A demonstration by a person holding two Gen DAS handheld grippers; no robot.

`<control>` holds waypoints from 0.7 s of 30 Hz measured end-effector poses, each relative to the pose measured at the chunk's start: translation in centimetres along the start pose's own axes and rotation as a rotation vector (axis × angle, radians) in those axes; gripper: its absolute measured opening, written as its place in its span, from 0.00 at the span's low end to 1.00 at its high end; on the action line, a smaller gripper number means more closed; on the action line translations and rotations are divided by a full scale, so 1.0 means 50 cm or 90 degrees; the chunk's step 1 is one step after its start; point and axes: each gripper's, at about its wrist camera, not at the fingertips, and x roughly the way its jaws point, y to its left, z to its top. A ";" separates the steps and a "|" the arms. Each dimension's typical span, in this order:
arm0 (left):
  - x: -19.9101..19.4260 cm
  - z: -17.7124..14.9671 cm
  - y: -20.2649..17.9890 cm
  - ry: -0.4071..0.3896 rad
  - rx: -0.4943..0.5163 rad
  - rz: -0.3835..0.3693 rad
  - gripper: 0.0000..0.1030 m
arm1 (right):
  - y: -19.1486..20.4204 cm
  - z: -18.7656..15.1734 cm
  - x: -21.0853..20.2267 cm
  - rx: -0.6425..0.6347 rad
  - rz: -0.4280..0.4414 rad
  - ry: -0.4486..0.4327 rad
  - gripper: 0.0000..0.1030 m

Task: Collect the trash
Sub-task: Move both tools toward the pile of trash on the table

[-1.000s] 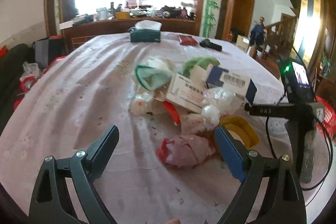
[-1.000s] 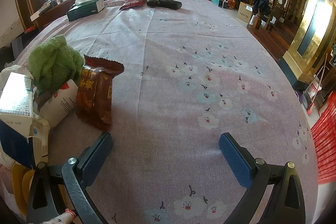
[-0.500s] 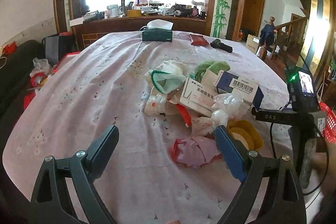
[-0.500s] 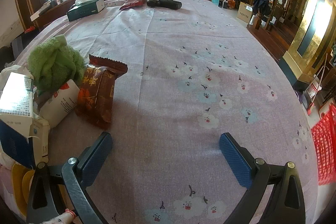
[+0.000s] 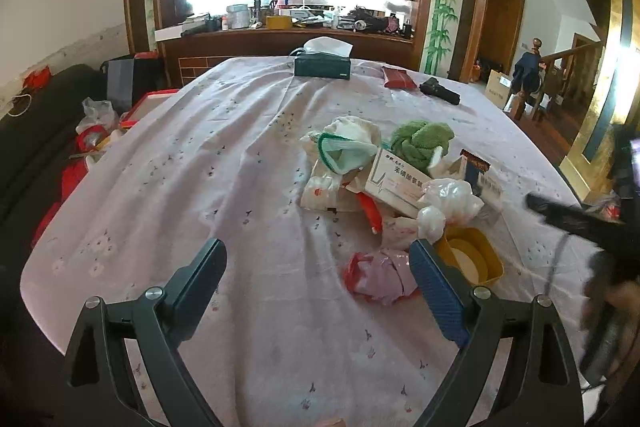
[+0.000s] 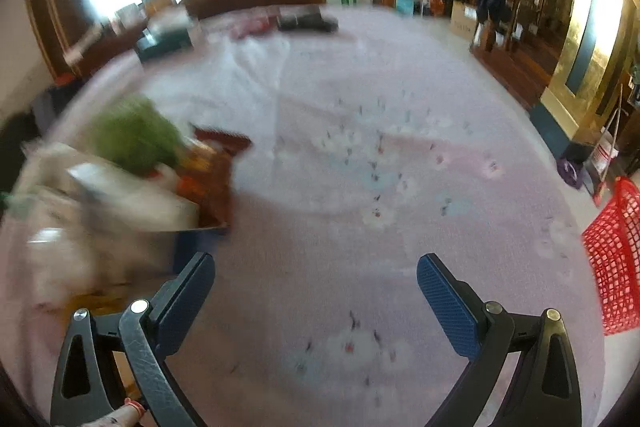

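Observation:
A pile of trash lies on the table's pink cloth [image 5: 224, 187]: a crumpled pink and red bag [image 5: 380, 277], a yellow tub [image 5: 470, 257], a white medicine box [image 5: 394, 181], a white plastic bag [image 5: 448, 203], a green cloth [image 5: 420, 141] and a green-rimmed mask [image 5: 344, 153]. My left gripper [image 5: 318, 285] is open and empty, held above the near table, just left of the pink bag. My right gripper [image 6: 316, 295] is open and empty over bare cloth, right of the blurred pile and a brown snack wrapper [image 6: 214, 179]. It shows blurred at the right of the left wrist view [image 5: 592, 227].
A dark green tissue box [image 5: 322, 65], a red packet [image 5: 398, 77] and a black object [image 5: 440, 91] lie at the far end. A red mesh basket [image 6: 614, 259] stands off the table's right edge. Bags and red items sit left of the table [image 5: 96, 131].
Both grippers have pulled back and risen, so more of the table shows. The right wrist view is now motion-blurred and the red basket has come into view. Jaws stay open.

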 end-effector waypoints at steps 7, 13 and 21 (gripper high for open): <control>-0.054 -0.014 0.000 -0.016 0.009 0.003 0.89 | 0.041 -0.053 -0.218 -0.007 0.037 -0.131 0.99; -0.120 -0.027 0.011 -0.043 0.004 0.002 0.89 | 0.067 -0.123 -0.334 -0.002 0.066 -0.194 0.99; -0.175 -0.040 0.016 -0.059 0.008 0.006 0.89 | 0.090 -0.183 -0.408 -0.011 0.091 -0.228 1.00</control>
